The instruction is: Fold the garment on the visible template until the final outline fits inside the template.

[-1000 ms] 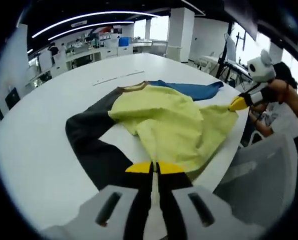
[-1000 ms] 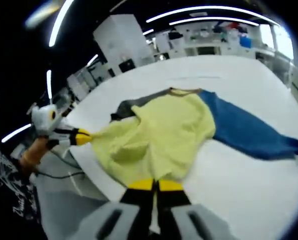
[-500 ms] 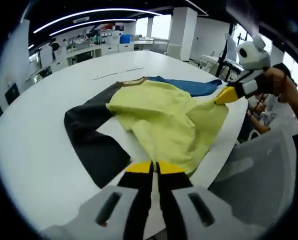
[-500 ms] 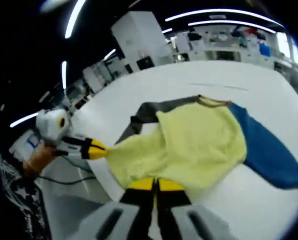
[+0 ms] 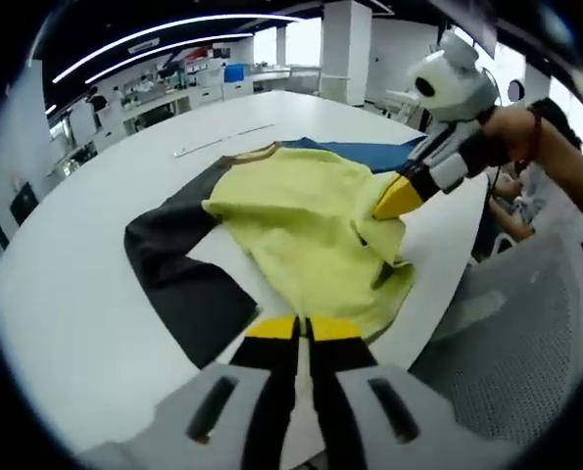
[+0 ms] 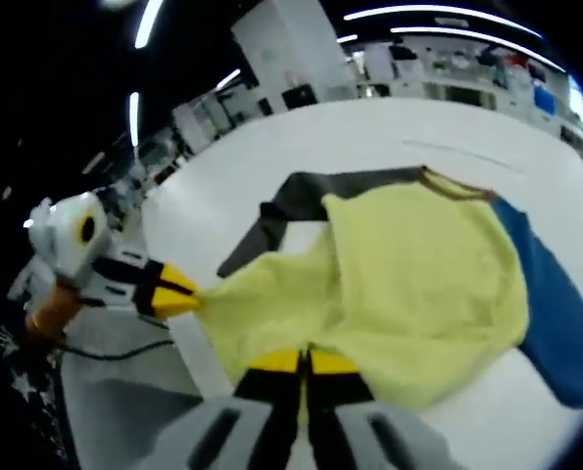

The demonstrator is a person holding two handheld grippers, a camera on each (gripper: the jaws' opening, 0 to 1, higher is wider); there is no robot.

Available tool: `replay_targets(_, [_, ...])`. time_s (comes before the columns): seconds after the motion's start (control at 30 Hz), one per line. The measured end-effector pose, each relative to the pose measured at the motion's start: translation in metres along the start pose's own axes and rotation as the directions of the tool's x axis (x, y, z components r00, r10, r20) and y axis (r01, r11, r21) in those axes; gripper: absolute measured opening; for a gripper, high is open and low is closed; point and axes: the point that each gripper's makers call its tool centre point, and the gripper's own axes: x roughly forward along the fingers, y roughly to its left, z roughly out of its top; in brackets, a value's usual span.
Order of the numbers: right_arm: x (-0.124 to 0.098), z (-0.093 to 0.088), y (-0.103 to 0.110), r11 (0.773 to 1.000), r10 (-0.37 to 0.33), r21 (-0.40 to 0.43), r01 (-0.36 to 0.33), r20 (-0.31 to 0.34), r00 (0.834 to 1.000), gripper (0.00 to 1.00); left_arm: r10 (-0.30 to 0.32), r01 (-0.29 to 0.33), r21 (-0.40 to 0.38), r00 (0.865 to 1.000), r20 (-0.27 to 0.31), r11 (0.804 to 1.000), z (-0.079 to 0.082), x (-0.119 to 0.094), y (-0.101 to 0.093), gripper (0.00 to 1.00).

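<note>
Garment [image 5: 301, 225] lies on the table [image 5: 66, 294], near its edge. Left gripper [image 5: 303, 328] and right gripper [image 5: 401, 196] each stand clamped on the yellow hem, lifting it for a fold.

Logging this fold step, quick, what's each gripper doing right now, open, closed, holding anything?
Left gripper: shut on the garment's yellow hem.
Right gripper: shut on the garment's yellow hem.
</note>
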Motion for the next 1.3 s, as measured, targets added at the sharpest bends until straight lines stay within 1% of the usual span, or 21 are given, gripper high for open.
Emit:
replay_targets(0.17, [0.012,-0.003,0.000,1.000,0.021,0.020,-0.021,-0.008,1.000,0.00,-0.013,0.013,-0.029,1.000,0.007,0.999,0.000,0.001,-0.003,0.00])
replay_targets(0.37, [0.026,-0.012,0.001,1.000,0.024,0.011,-0.024,-0.041,0.999,0.00,-0.030,0.030,-0.040,0.999,0.011,0.999,-0.001,0.003,-0.006,0.00])
replay_targets(0.43, [0.026,-0.011,0.002,1.000,0.023,0.002,-0.023,-0.030,0.999,0.00,-0.031,0.031,-0.038,1.000,0.005,0.999,-0.002,0.004,-0.007,0.00])
replay_targets(0.5, [0.023,-0.007,0.001,0.999,0.031,0.022,-0.031,-0.007,0.999,0.00,-0.030,0.030,-0.034,1.000,-0.002,0.999,-0.003,0.004,-0.007,0.00])
replay_targets(0.53, [0.018,-0.005,0.004,0.999,0.041,0.035,-0.041,0.007,0.999,0.03,-0.029,0.029,-0.031,1.000,-0.001,0.999,-0.003,0.003,-0.007,0.00])
replay_targets(0.57, [0.015,-0.004,0.004,0.999,0.040,0.036,-0.041,0.013,0.999,0.08,-0.028,0.028,-0.028,1.000,0.000,0.999,-0.003,0.003,-0.007,0.00])
replay_targets(0.6, [0.011,-0.003,0.001,0.999,0.035,0.035,-0.036,0.016,0.999,0.14,-0.029,0.029,-0.028,1.000,0.000,0.999,-0.003,0.003,-0.007,0.00])
replay_targets(0.63, [0.008,-0.003,0.000,0.999,0.034,0.034,-0.035,0.019,0.999,0.18,-0.028,0.028,-0.028,1.000,0.000,0.999,-0.002,0.003,-0.007,0.00])
replay_targets(0.7, [-0.001,-0.004,-0.001,0.999,0.030,0.039,-0.031,0.021,0.999,0.24,-0.027,0.027,-0.028,1.000,0.002,0.999,-0.002,0.003,-0.007,0.00])
replay_targets(0.83, [-0.014,-0.013,-0.004,0.999,0.011,0.037,-0.011,0.007,1.000,0.29,-0.023,0.023,-0.029,1.000,0.001,0.999,-0.001,0.003,-0.007,0.00])
replay_targets(1.1, [-0.024,-0.036,-0.011,0.996,-0.021,0.092,0.023,-0.027,0.999,0.27,-0.018,0.018,-0.032,1.000,-0.002,0.999,-0.001,0.003,-0.007,0.00])
replay_targets(1.23, [-0.022,-0.046,-0.015,0.992,-0.043,0.116,0.048,-0.043,0.998,0.25,-0.005,0.005,-0.031,1.000,-0.008,1.000,-0.003,0.003,-0.005,0.00])
replay_targets(1.3, [-0.018,-0.048,-0.019,0.987,-0.053,0.153,0.058,-0.042,0.998,0.23,-0.002,0.002,-0.035,1.000,-0.013,0.999,-0.005,0.003,-0.004,0.00])
